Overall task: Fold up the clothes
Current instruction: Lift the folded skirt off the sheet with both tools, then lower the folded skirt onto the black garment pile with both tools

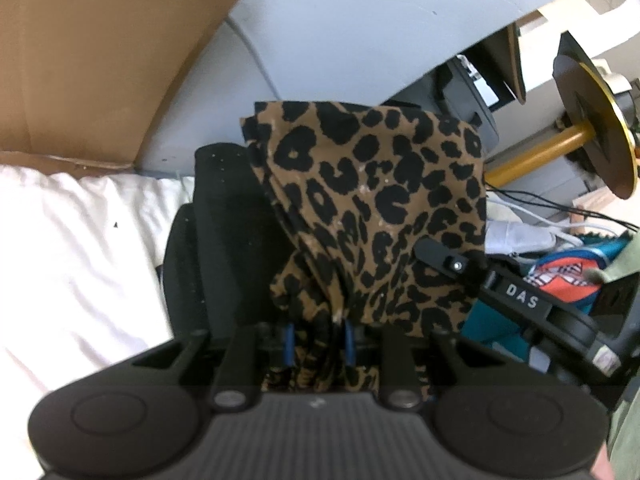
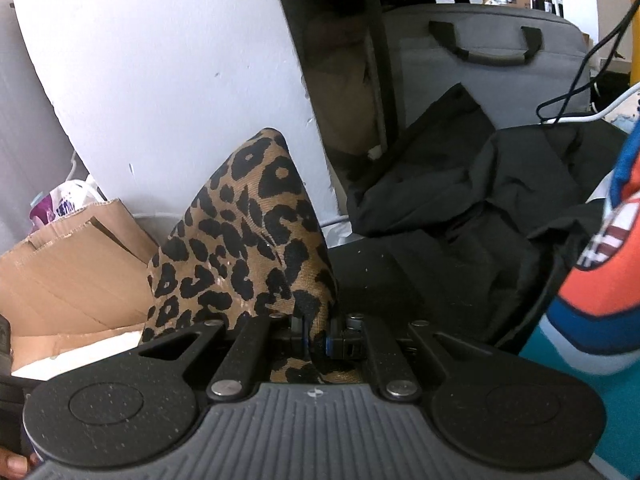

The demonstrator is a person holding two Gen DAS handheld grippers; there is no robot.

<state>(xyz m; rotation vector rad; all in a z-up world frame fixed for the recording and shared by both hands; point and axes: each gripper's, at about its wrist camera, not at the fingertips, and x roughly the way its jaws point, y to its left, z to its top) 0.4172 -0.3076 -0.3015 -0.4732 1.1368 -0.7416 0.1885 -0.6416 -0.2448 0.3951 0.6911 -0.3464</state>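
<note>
A leopard-print garment (image 1: 372,204) hangs bunched in front of the left wrist camera, and my left gripper (image 1: 319,342) is shut on a thick fold of it. In the right wrist view the same leopard-print garment (image 2: 248,240) rises in a peak, with my right gripper (image 2: 316,340) shut on a thin edge of it. The right gripper's finger (image 1: 444,258) shows at the garment's right side in the left wrist view. Black clothing (image 1: 216,232) lies under and behind the print. An orange, blue and teal garment (image 2: 600,280) lies at the right.
White bedding (image 1: 80,240) spreads at the left. A cardboard box (image 1: 100,60) stands behind it, seen again as the cardboard box (image 2: 76,276) in the right wrist view. A grey bag with handles (image 2: 488,72), cables (image 2: 576,96) and a yellow spool stand (image 1: 536,152) crowd the right side.
</note>
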